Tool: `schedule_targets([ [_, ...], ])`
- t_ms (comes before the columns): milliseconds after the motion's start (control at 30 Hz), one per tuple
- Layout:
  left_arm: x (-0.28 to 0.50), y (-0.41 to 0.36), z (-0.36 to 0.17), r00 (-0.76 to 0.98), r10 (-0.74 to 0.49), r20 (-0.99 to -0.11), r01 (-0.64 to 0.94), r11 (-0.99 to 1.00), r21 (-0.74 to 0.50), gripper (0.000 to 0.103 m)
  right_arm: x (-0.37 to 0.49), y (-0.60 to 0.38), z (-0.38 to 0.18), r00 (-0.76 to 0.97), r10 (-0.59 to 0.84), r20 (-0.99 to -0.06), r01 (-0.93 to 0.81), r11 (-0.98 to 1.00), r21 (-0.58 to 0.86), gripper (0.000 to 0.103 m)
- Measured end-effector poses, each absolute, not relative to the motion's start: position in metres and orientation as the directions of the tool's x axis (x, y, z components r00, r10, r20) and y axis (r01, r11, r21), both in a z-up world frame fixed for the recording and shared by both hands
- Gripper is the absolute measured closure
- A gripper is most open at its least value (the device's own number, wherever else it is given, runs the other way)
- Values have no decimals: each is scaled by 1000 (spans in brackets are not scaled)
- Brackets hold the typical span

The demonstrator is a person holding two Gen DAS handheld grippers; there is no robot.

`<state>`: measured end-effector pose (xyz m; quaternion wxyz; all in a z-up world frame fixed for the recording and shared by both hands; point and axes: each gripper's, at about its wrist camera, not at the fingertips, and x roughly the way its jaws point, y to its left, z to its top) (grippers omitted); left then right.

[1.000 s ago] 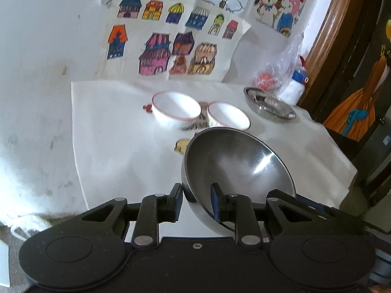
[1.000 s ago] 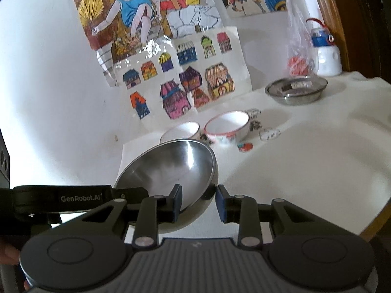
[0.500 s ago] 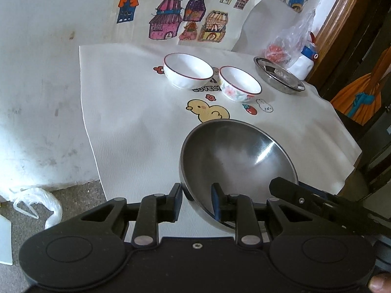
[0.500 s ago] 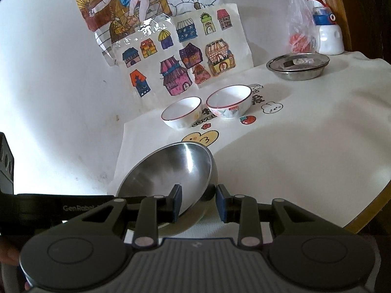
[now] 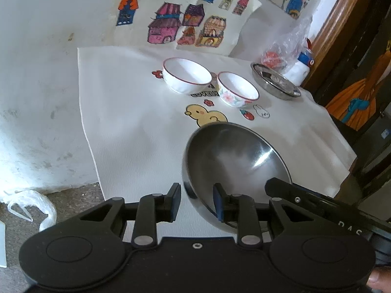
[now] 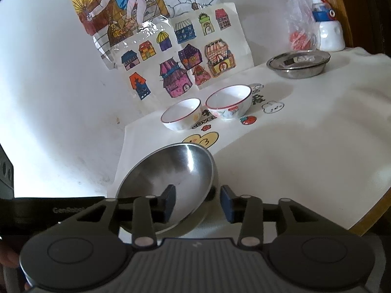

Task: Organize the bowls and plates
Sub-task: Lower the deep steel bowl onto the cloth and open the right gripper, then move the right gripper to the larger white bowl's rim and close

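Note:
A large steel bowl [image 5: 234,158] [image 6: 171,171] sits tilted low over the near corner of the white tablecloth [image 5: 134,122]. My left gripper [image 5: 197,204] is shut on its near rim, one finger inside and one outside. My right gripper [image 6: 198,202] straddles the opposite rim, open, with a gap between its outer finger [image 6: 226,207] and the bowl wall. Farther back stand two red-rimmed white bowls [image 5: 187,78] [image 5: 238,92], in the right wrist view [image 6: 182,114] [image 6: 228,102]. A steel plate [image 5: 276,81] [image 6: 298,63] holding small items lies at the far right.
A white bottle [image 5: 299,70] [image 6: 328,34] and a clear plastic bag [image 5: 286,46] stand behind the steel plate. Posters cover the wall behind. The table's wooden edge [image 6: 371,207] curves at the right. Left of the cloth is floor with a plastic bag [image 5: 29,205].
The steel bowl came down and back toward the near corner of the cloth. My right gripper's fingers have spread apart on the rim. The left gripper keeps its hold.

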<state>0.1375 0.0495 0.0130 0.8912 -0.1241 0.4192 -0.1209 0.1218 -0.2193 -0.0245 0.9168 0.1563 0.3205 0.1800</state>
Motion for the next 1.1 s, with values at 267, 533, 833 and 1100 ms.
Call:
schedule_targets([
  [267,133,70,30,712,-241,-660,48,954,-297,35,122,-224,-20,769,400,-500,-204,893,401,26],
  [533,139,76,40,752,-200,-629,28,962,-273,9,124,-229,-13,789,415,-454,-215,878,428,0],
  [833,166,87,40,766,-208,-608,10,950,-312,1,146,-227,-5,797,414,-439,-244,887,393,0],
  [1100,217,102,34,758,-207,-619,-56,924,-377,1,192,-224,8,817,396,-420,-258,902,347,0],
])
